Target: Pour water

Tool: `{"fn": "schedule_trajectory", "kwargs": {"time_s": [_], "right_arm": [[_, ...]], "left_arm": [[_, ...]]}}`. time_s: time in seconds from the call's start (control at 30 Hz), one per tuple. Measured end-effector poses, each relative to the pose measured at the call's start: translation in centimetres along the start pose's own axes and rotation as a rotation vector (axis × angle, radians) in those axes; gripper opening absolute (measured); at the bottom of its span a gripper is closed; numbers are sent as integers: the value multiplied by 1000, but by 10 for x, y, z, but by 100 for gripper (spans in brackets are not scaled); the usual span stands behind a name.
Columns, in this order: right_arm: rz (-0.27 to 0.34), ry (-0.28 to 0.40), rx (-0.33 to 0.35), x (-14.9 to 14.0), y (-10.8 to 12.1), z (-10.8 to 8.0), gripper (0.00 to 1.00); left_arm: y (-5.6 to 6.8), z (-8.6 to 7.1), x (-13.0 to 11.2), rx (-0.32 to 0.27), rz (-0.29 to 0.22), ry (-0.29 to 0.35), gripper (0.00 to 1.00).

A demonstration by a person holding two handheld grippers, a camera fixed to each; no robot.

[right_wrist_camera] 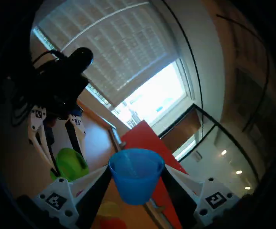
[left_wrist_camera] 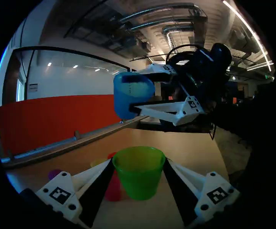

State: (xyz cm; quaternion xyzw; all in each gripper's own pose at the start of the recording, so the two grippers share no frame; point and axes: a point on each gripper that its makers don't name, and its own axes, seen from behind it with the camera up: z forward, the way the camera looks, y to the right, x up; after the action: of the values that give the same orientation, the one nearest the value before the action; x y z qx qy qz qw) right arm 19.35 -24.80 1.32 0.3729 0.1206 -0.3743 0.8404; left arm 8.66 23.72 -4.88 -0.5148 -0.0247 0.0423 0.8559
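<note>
Mid-air over the table point(left_wrist_camera: 191, 149): my left tongs point(left_wrist_camera: 138, 162) pinch the green cup point(left_wrist_camera: 138, 179) between both fingers, upright, mouth open, right at their tips. My right tongs point(left_wrist_camera: 138, 91) are pressed on the sides of the blue cup point(left_wrist_camera: 128, 99), which hangs higher than the green one and farther out from my left tips. In the right gripper view, the blue cup point(right_wrist_camera: 136, 179) sits between my right tongs point(right_wrist_camera: 136, 170), with the left tongs point(right_wrist_camera: 67, 160) and the green cup point(right_wrist_camera: 71, 164) off to one side and beyond. I cannot make out how much water the blue cup carries.

By my reading, the pour has not begun and the risk lies in the line-up. The blue lip is not over the green mouth, so tipping from here would send water onto the tabletop. Rolling the right tongs could also let the smooth plastic slide in their grip. A pink cup point(left_wrist_camera: 113, 187) stands just beside my left fingers, with a purple piece point(left_wrist_camera: 54, 173) farther off. A low, careless swing could knock them.
</note>
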Motion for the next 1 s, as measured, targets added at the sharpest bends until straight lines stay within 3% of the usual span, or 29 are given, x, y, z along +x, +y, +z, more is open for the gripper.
{"fn": "schedule_trajectory", "kwargs": {"time_s": [0.27, 0.47, 0.67, 1.0], "right_arm": [[378, 10, 45, -1, -11, -4, 90], [577, 17, 62, -4, -10, -6, 90], [685, 2, 78, -11, -9, -8, 90], [714, -73, 111, -33, -23, -9, 90]], "left_arm": [[-5, 0, 1, 13, 5, -12, 88], [-10, -1, 2, 27, 14, -20, 88], [-18, -2, 1, 40, 15, -32, 88], [-31, -3, -9, 61, 26, -83, 88]]}}
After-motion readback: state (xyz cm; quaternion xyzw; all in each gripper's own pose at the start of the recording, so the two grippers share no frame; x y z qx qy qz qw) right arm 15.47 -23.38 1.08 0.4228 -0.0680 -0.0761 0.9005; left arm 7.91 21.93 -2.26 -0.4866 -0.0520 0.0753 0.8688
